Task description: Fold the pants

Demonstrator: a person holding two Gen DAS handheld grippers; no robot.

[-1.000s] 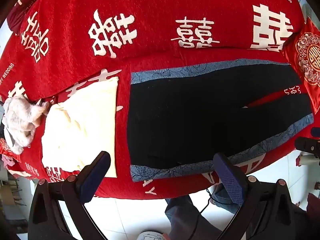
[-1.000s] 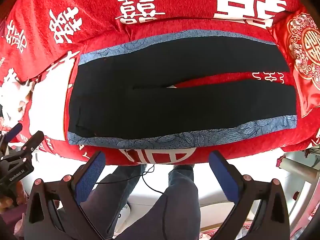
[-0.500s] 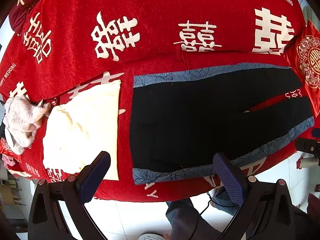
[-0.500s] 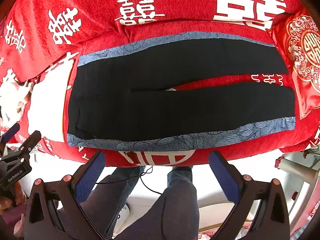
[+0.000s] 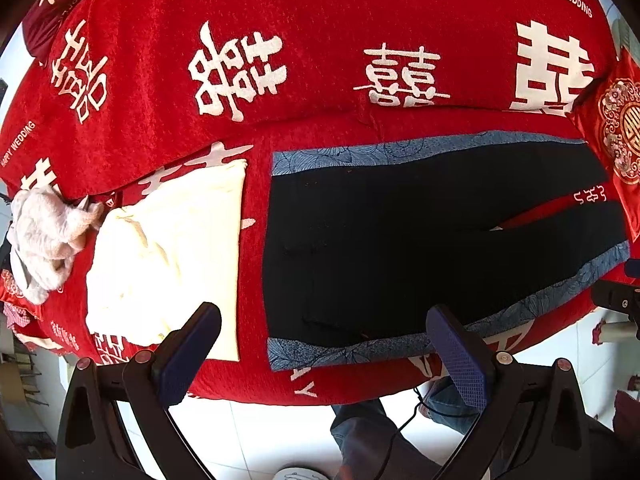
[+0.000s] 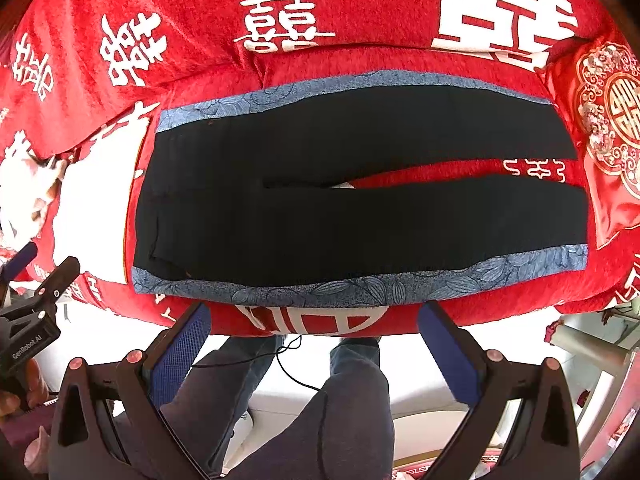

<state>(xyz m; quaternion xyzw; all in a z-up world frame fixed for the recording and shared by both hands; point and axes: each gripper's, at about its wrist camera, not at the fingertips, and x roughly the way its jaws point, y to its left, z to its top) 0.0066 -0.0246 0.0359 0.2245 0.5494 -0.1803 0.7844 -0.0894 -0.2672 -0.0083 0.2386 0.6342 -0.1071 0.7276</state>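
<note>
Black pants (image 5: 400, 240) with blue patterned side stripes lie flat on the red sofa seat, waist to the left, legs spread slightly to the right; they also show in the right wrist view (image 6: 340, 200). My left gripper (image 5: 320, 344) is open and empty, hovering over the near waist corner and its blue stripe (image 5: 340, 354). My right gripper (image 6: 314, 336) is open and empty, just in front of the sofa's front edge, below the near blue stripe (image 6: 360, 288).
A folded cream garment (image 5: 168, 252) lies left of the pants, with a crumpled whitish cloth (image 5: 44, 232) further left. A red embroidered cushion (image 6: 608, 128) stands at the right end. The person's legs (image 6: 320, 400) and white floor lie below the sofa edge.
Both grippers have moved slightly closer to the sofa's front edge; the pants sit lower and larger in both views. The pants have not moved.
</note>
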